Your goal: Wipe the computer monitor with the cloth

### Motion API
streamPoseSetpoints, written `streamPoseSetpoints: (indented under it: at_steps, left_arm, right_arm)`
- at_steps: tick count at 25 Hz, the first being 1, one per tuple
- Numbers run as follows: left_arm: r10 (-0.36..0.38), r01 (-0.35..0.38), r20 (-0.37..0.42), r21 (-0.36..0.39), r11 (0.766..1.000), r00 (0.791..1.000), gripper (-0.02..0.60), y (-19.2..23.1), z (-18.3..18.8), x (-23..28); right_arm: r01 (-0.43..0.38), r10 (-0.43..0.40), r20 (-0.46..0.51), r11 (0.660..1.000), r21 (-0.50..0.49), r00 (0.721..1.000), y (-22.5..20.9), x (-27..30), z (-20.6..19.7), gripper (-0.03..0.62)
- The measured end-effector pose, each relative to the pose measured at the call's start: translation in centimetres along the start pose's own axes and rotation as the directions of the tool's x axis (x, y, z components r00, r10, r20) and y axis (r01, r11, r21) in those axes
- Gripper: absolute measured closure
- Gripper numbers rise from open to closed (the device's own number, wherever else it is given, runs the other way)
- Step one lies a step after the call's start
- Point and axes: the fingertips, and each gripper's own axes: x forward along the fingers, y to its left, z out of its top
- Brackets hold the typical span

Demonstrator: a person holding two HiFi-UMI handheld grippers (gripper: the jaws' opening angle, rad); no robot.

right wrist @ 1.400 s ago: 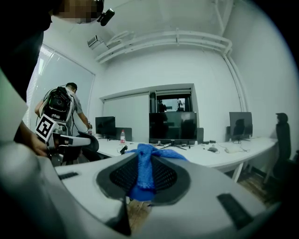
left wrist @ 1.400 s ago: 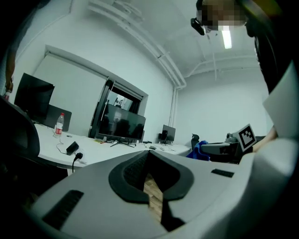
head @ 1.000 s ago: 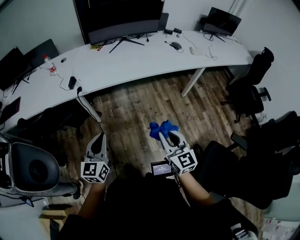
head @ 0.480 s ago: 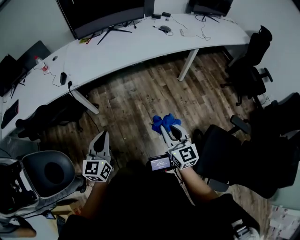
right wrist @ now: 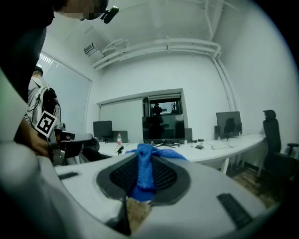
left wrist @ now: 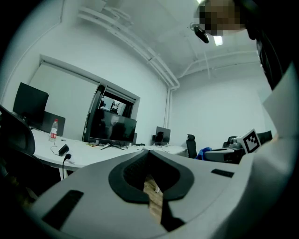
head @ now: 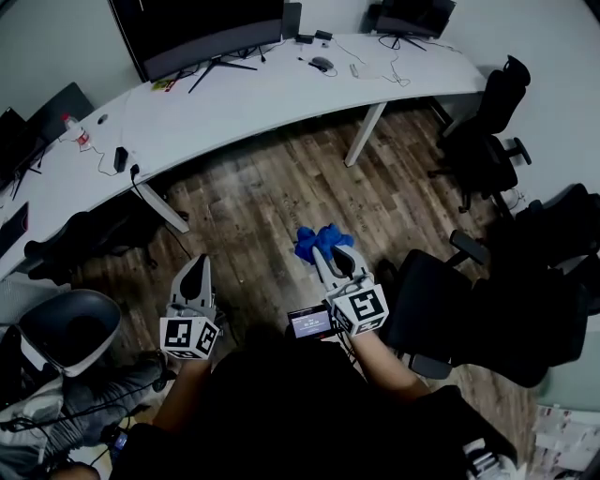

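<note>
A large black monitor [head: 197, 33] stands on the far side of the curved white desk [head: 262, 98], well away from both grippers. It also shows in the left gripper view as the monitor [left wrist: 112, 128] and in the right gripper view as the monitor [right wrist: 163, 126]. My right gripper [head: 326, 253] is over the wooden floor, shut on a bunched blue cloth [head: 322, 240]. In its own view the cloth [right wrist: 145, 168] is pinched between the pads of the right gripper [right wrist: 145, 156]. My left gripper [head: 196, 270] is held lower left, shut with nothing in it; its jaws meet in the left gripper [left wrist: 148, 151] view.
Black office chairs [head: 483, 141] stand at the right, one chair [head: 469, 300] close beside my right arm. A grey chair [head: 66, 328] is at the left. On the desk are a bottle [head: 77, 131], cables, a mouse [head: 322, 64] and a second monitor [head: 412, 14].
The head view has drifted, so the desk and monitor sit slightly higher and further left. Both grippers keep their pose, the cloth still held. The grey chair at left shows differently.
</note>
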Motion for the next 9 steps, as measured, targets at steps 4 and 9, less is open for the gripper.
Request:
streamPoseSetpoints:
  at_steps: [4, 9]
  left_arm:
    - [0.002, -0.002, 0.005, 0.0, 1.0, 1.0, 0.588, 0.06, 0.49, -0.18]
    - [0.016, -0.016, -0.006, -0.023, 1.0, 1.0, 0.588, 0.49, -0.14, -0.77]
  right_arm:
    - [-0.006, 0.006, 0.013, 1.0, 0.003, 1.0, 0.2, -0.04, -0.28, 0.522]
    - [-0.003, 0.003, 0.005, 1.0, 0.017, 1.0, 0.6, -0.18, -0.71, 0.522]
